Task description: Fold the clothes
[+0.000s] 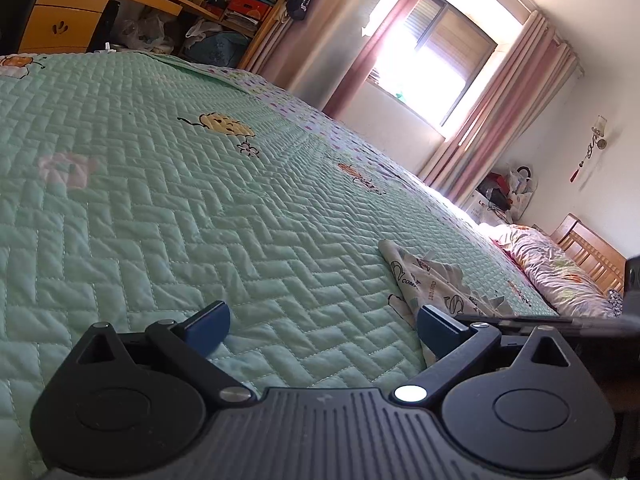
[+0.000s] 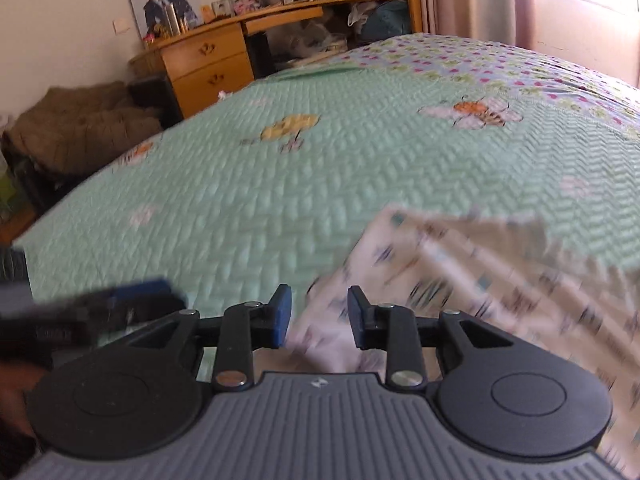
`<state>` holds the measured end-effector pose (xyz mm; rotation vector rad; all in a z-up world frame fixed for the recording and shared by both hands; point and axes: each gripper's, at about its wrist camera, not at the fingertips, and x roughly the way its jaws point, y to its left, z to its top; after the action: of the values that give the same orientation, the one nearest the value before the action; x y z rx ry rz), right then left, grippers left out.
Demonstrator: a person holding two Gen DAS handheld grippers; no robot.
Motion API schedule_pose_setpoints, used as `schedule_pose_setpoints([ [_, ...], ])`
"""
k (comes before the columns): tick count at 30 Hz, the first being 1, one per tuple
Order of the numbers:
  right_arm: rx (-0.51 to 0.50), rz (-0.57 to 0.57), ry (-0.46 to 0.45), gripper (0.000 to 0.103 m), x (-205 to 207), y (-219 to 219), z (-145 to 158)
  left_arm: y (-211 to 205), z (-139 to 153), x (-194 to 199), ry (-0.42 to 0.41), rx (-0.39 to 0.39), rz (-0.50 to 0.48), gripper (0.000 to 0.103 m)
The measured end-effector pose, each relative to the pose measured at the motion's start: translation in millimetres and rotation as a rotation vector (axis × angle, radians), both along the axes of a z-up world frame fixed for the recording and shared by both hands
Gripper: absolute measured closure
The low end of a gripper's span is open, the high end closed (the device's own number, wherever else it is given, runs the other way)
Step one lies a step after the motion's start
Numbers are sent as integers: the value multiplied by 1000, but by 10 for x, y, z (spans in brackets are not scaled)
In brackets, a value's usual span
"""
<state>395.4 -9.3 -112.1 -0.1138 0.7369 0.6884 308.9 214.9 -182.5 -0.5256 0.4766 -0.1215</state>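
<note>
My left tool [image 1: 323, 330] rests low over the bed [image 1: 160, 208], jaws spread wide with nothing between them, only green quilt. The garment [image 1: 436, 280], a pale printed piece, lies crumpled on the quilt ahead and to the right of this tool; its near edge runs just beside the right finger [image 1: 440, 326], touching or nearly so, I cannot tell which. Its long axis appears to run from that finger away toward the pillow end, up and right in the left view. In the right view, my right tool [image 2: 319, 316] stands partly parted, jaws apart with cloth lying in the gap and below; the pads do not visibly press on it, so I judge no grip here, though the blur makes this uncertain. From this tool the garment [image 2: 500, 272] spreads ahead and to the right, partly lifted or rumpled. The left tool shows as a dark smear at the left edge [image 2: 132, 300], near my right one. Judgement: right tool is nearer the bulk of the cloth; the next pick turns on finding an edge or corner, none clearly laid out yet. Containers: none on the bed; the desk [image 2: 208, 60] drawers beyond are shut.
</note>
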Motion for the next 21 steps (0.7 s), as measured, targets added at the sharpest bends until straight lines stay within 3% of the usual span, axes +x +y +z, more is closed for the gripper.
schedule_pose_setpoints([
  [3,-25,-11,-20,65,-161,230,-192,5,-7,0,-1,0,0,3],
  [4,-17,-10,-28,51,-189,287,-198,7,-7,-1,-1,-1,0,3],
  [5,-13,-9,-48,45,-216,330,-182,10,-9,-3,-2,-3,-1,3],
  [8,24,-43,-94,46,-264,265,-69,33,-19,-8,-6,-19,-1,2],
  [13,57,-246,-156,46,-231,-749,212,32,-23,-14,-5,-15,-2,2],
  [18,-215,-403,-220,46,-131,-1852,197,26,-21,-16,-5,-13,-2,2],
  [20,-285,-398,-178,52,-69,-2185,120,27,-17,-15,-5,-13,-3,2],
  [21,-296,-403,-152,62,-34,-2310,89,27,-18,-14,-5,-13,-3,2],
])
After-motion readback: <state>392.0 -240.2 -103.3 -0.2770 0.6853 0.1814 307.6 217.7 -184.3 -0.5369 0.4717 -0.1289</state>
